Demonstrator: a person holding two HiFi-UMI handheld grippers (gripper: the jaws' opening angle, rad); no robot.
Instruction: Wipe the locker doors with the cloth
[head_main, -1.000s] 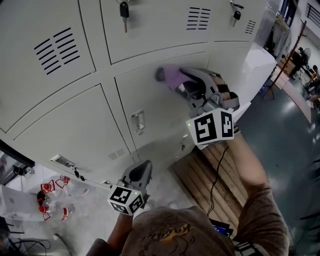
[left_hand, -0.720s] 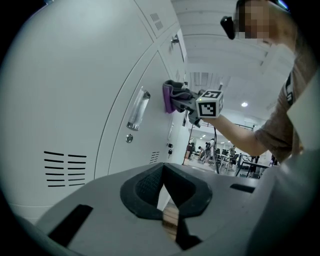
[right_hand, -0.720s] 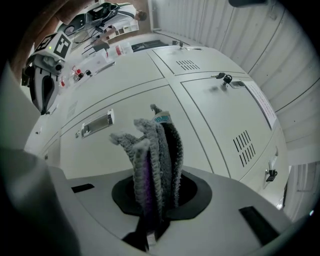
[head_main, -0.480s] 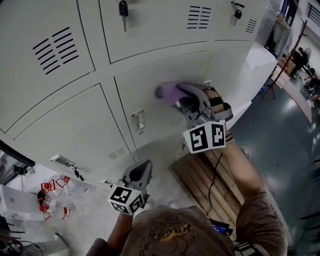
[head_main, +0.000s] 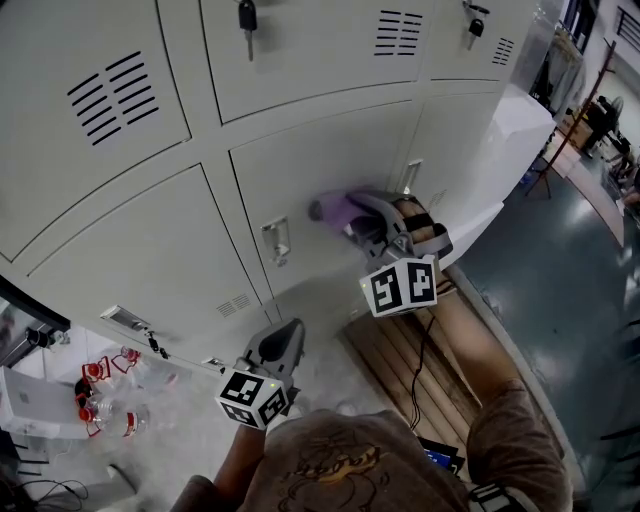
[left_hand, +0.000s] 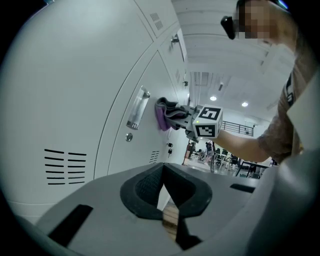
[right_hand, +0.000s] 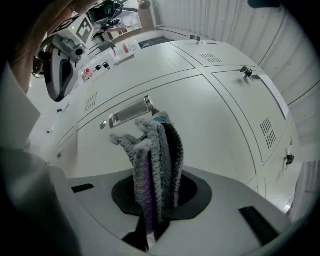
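A bank of pale grey metal lockers (head_main: 140, 250) fills most of the scene. The work is on one locker door (head_main: 330, 160) in the lower row, straight ahead of the right jaws. Below it, under the right forearm (head_main: 470, 340), a slatted wooden pallet (head_main: 390, 355) lies on the floor.

The right arm reaches forward and slightly up from the body, elbow partly bent. This drives the right gripper (head_main: 365, 215) nose-first at the door. That pose suits wiping, since the push goes along the jaws and into the panel. The jaws are clamped on a purple and grey microfibre cloth (right_hand: 152, 165), pinched low in its folds. Most of the bundle stands out past the jaw tips, so only fabric should meet the paint and not the grey plastic. From the left gripper view, the cloth (left_hand: 162, 112) appears pressed flat against the door face.

The left gripper (head_main: 280, 345) hangs low and close to the body, aimed at the bottom of the lockers. Its jaws meet at the tips with nothing between them. It seems parked out of the way, as wiping takes only one tool.

The door's recessed pull handle (right_hand: 129, 113) sits just beyond the cloth and to the left of the right jaws. I judge the wipe to be under way on the lower part of this door, near that handle.
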